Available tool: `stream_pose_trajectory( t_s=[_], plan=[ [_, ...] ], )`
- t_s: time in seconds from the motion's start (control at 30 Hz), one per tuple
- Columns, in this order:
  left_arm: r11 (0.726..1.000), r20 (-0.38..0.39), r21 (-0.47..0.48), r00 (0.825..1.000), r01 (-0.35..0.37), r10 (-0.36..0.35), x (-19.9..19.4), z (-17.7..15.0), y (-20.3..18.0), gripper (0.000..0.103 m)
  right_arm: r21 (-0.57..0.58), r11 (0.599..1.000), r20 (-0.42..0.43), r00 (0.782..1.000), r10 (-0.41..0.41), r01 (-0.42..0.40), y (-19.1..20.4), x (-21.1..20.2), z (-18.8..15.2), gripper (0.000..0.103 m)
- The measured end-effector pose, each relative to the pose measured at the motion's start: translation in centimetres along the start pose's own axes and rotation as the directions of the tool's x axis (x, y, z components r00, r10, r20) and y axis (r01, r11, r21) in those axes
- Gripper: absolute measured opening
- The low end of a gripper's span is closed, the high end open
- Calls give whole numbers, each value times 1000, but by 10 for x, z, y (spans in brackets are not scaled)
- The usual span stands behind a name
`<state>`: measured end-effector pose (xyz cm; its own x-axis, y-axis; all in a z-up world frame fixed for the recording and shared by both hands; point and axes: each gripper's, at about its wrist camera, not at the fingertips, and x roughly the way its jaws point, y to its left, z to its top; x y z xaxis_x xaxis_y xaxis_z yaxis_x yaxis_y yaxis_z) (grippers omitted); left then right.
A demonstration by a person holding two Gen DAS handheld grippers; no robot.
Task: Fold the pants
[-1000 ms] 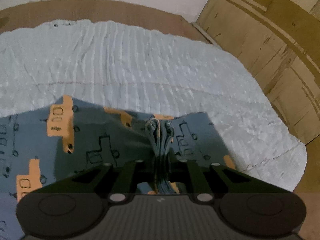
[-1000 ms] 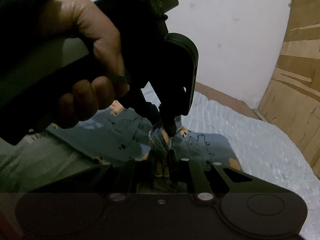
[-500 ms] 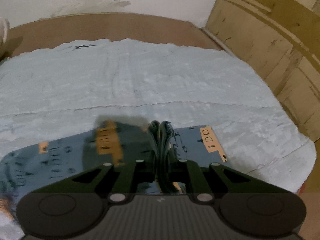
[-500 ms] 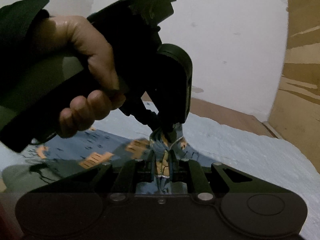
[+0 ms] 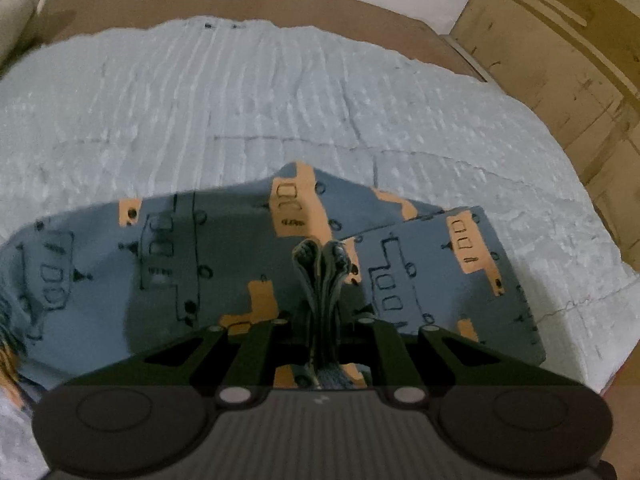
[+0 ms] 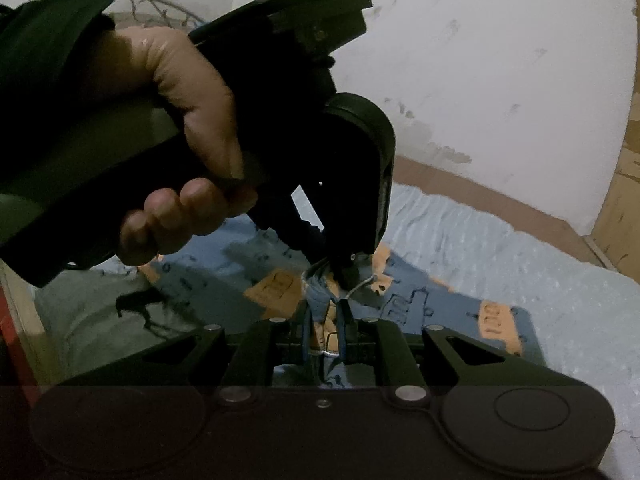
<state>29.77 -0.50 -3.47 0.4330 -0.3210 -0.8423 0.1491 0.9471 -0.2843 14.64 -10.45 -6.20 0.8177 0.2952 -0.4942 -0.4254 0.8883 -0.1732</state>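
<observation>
The pants (image 5: 192, 264) are blue-grey with orange blocks and black line drawings. They lie partly folded on a pale blue textured mat (image 5: 240, 112). My left gripper (image 5: 322, 280) is shut on a bunched edge of the pants, which sticks up between its fingers. My right gripper (image 6: 324, 320) is shut on another bunch of the same pants (image 6: 416, 304) right beside it. The left gripper and the hand holding it (image 6: 180, 152) fill the upper left of the right wrist view, and their tips almost touch.
The mat lies on a brown floor (image 5: 240, 0) by a white wall (image 6: 500, 60). Plywood panels (image 5: 568, 48) stand at the right. A pale cloth (image 6: 80, 320) lies at the left of the right wrist view.
Both grippers, still shut on the pants, have carried the held edge across the mat. The fabric below has shifted, and a folded flap now lies at the right.
</observation>
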Motion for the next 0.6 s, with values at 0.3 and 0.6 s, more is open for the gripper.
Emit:
stream_pose_trajectory(
  t_s=[0.3,0.6],
  plan=[
    [999,2,-31,1000,25,-25,7,-8,15,14,-5,1000,-24,999,23,-23,7,12,-6,15],
    [997,15,-27,998,-68,69,3,-9,10,71,13,999,3,999,45,-45,-1,1,-7,44]
  ],
)
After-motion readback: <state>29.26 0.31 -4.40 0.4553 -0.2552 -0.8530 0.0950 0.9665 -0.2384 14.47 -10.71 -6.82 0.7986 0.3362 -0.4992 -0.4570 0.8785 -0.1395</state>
